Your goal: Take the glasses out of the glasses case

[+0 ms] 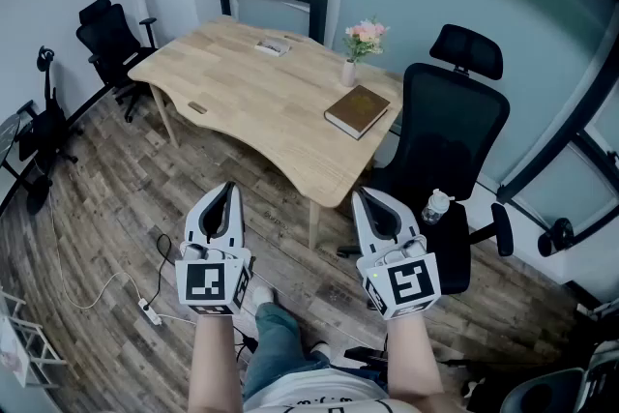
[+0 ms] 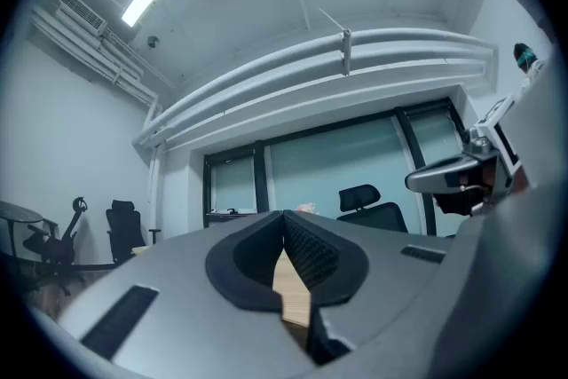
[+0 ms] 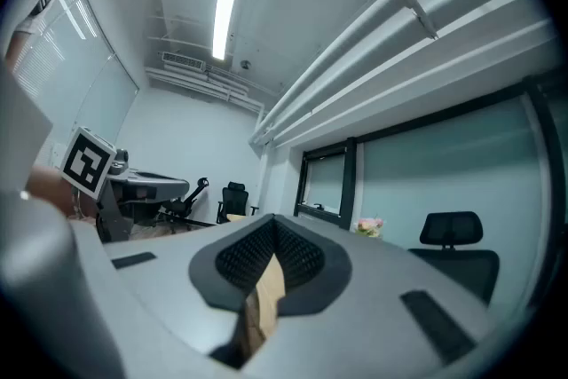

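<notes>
A: How do the two claws stand?

B: Both are closed and hold nothing. The left claw point(image 1: 228, 189) has its ribbed pads meeting at the tip, with only a sliver of pale wood showing through the gap lower down. The right claw point(image 1: 367, 197) has its jaws together in the same way. They are held side by side and apart, over the plank floor point(image 1: 106, 237).

A: And the task's own thing?

B: Well ahead of the left claw's tip, near the far edge of the wooden table point(image 1: 261, 126), lies a small flat object. It may be the glasses case point(image 1: 274, 45), but it is too small in the head view to be sure. Neither claw is near it.

A: What else lies in front of the claws?

B: Ahead of the right claw, a brown book point(image 1: 358, 110) lies flat near the table's right edge. Just beyond it stands a small vase point(image 1: 349, 72) of pink flowers. A little dark item point(image 1: 197, 107) sits on the table's left part, ahead and left of the left claw.

A: Anything close beside them?

B: A black office chair point(image 1: 450, 126) is just to the right of the right claw, with a clear bottle point(image 1: 437, 205) on its seat. Left of the left claw and nearer the person, a white power strip point(image 1: 148, 309) lies on the floor.
</notes>
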Available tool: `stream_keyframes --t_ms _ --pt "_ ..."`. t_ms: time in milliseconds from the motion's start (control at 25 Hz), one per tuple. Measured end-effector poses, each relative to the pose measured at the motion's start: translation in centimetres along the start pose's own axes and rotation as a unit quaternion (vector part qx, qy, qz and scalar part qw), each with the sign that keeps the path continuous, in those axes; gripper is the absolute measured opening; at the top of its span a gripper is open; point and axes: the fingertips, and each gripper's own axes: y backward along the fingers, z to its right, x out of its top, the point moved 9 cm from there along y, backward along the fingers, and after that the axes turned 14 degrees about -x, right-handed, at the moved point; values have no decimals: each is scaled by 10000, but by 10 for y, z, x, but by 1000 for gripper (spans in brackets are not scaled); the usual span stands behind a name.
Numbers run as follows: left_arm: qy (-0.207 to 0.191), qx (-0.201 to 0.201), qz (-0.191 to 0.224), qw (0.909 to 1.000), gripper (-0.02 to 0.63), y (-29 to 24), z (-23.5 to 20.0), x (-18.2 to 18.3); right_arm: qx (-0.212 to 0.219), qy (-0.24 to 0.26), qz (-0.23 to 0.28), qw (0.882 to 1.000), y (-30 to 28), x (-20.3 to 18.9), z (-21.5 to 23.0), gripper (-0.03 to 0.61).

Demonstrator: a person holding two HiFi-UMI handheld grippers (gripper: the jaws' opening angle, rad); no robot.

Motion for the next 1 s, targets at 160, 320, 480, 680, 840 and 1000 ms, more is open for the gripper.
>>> stream_keyframes --t_ms 160,320,480,680,840,1000 --pt "31 54 46 10000 15 -6 -31 -8 -29 37 4 10000 -28 -1 -13 9" --pt "111 150 31 9998 15 -23 -75 -21 12 38 -63 10000 -72 -7 -31 9" --pt "143 175 23 9997 15 -52 -130 -34 104 -71 -39 9999 -133 -14 -52 9" --pt "121 172 20 9998 15 -84 -210 -43 135 -98 -62 9998 -217 -12 -87 9" --pt "97 215 84 9997 15 -97 -269 -44 120 -58 24 9999 -272 -3 -116 9" --pt "92 267 126 9995 15 -106 -311 -50 169 -25 64 9998 -313 -2 -137 11"
